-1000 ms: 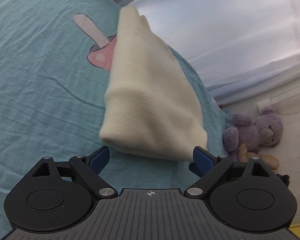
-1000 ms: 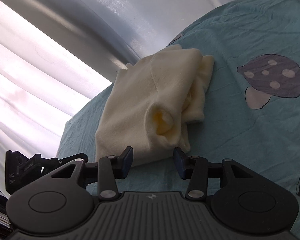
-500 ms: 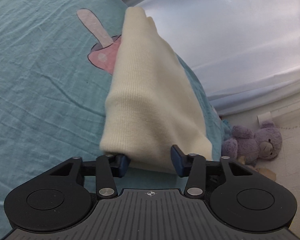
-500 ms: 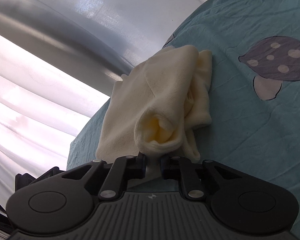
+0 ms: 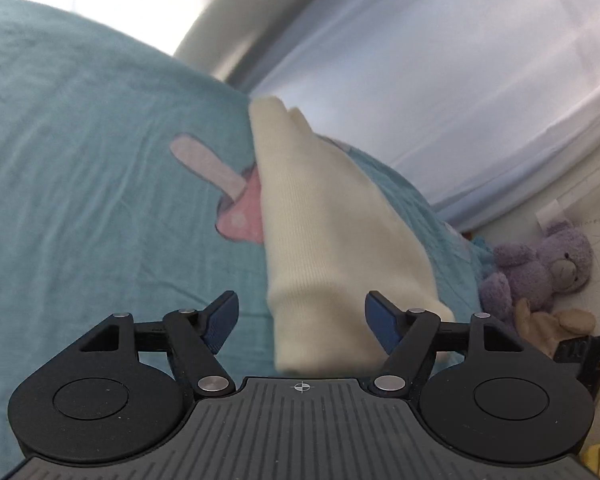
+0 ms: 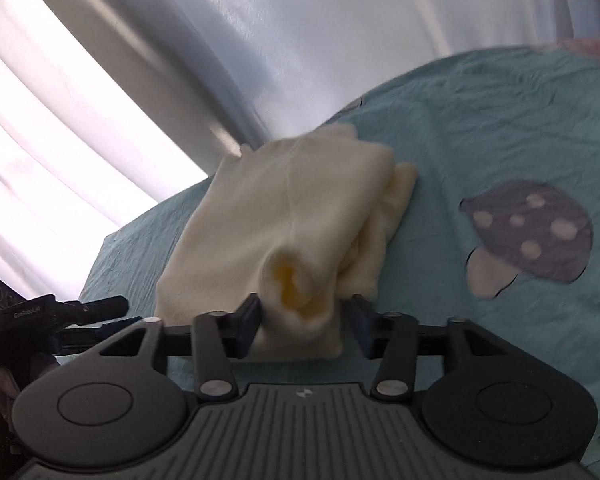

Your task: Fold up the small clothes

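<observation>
Both grippers are opening up right now: left gripper (image 5: 301, 318) and right gripper (image 6: 305, 326) standing apart around the cream knit garment's (image 6: 292, 216) near edge, not pinching it. It's lying folded on the teal bedsheet (image 5: 80, 200), so folding's looking basically done.

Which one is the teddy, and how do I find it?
Find the big teal bedsheet first, then follow it to its far right side. The purple teddy bear sits there, past the cream garment, fuzzy and lilac above a beige soft toy.

One cream garment (image 5: 332, 232), two soft toys (image 5: 540, 264), two grippers (image 5: 300, 322)
</observation>
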A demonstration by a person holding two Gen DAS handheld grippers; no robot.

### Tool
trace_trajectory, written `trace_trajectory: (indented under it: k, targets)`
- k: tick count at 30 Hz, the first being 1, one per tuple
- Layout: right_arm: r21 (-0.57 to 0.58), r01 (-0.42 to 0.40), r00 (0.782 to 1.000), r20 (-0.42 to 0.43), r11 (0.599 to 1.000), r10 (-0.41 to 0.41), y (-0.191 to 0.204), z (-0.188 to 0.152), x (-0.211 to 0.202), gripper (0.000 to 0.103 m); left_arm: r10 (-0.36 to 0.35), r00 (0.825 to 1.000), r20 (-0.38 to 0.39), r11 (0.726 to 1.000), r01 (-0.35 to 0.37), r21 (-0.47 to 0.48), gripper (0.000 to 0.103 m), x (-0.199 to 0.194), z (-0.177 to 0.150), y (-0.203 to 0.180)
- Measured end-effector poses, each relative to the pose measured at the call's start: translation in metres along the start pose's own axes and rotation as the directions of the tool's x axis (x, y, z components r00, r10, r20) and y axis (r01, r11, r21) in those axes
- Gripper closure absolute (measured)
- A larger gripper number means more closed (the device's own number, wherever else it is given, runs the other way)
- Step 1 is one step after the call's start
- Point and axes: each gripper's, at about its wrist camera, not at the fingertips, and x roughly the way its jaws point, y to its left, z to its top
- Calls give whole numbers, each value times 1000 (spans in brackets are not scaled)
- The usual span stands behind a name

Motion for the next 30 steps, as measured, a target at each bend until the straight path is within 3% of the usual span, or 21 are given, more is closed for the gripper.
trace_trajectory:
  k: [2,4,9,13,16,19,23,27,30]
  targets:
    - [23,8,1000,28,1000,-9,-9,12,-4,43,-39,999,24,999,40,-19,15,2,13,1]
    - [51,-14,1000,15,999,13,-20,26,4,40,-79,996,29,997,79,-7,10,15,26,1]
    - [115,-37,998,-48,993,43,-39,45,45,40,-20,998,-60,1000,21,4,16,70,45,1]
    - [124,-70,994,-69,990,79,-40,53,69,37,-59,995,-84,998,58,-11,18,94,46,5]
    - [135,-96,992,-71,986,106,-38,57,76,38,-71,994,-86,997,72,1,24,108,46,4]
    - [94,-101,991,-82,990,109,-30,59,80,45,-44,997,-59,998,46,31,40,113,47,2]
    - [125,-139,986,-79,982,149,-34,63,88,49,-53,997,-52,998,52,-19,53,114,49,8]
    - [137,-153,984,-74,979,164,-30,61,95,63,-35,999,-28,999,35,12,60,108,49,0]
    - [91,-140,988,-56,986,146,-16,61,95,67,-38,999,-2,999,38,33,62,99,50,-8]
